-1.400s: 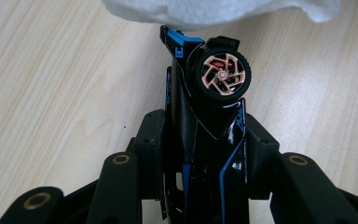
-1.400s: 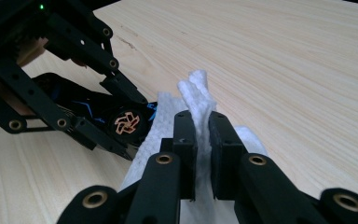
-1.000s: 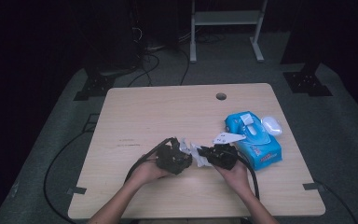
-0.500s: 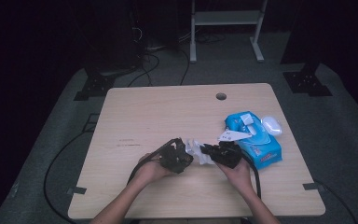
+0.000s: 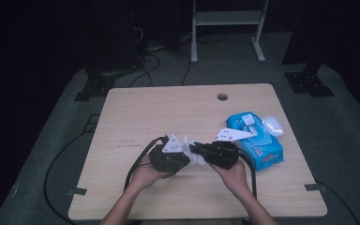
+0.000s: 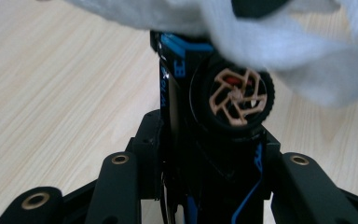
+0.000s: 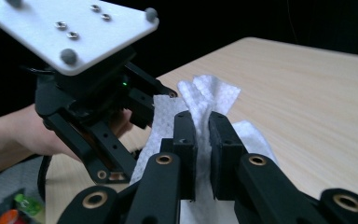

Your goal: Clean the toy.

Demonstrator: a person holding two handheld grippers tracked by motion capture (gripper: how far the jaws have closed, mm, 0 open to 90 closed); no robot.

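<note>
My left gripper (image 6: 209, 144) is shut on a small black and blue toy car (image 6: 173, 74) with a tan-spoked wheel (image 6: 237, 95). A white wipe (image 6: 279, 42) drapes over the top end of the car. That wipe (image 7: 205, 100) is pinched between the jaws of my right gripper (image 7: 203, 128), which is shut on it. In the high view both grippers meet near the table's front middle, the left gripper (image 5: 169, 157) and the right gripper (image 5: 201, 151) tip to tip, with the wipe (image 5: 191, 143) between them.
A blue pack of wet wipes (image 5: 258, 143) lies just right of the right hand, with a small white object (image 5: 273, 125) beside its far end. The wooden table (image 5: 168, 108) has a cable hole (image 5: 222, 96) near the far edge. Cables trail from both grippers.
The right gripper with the wipe has edged slightly left against the left gripper. Both hands otherwise stay in the same spot.
</note>
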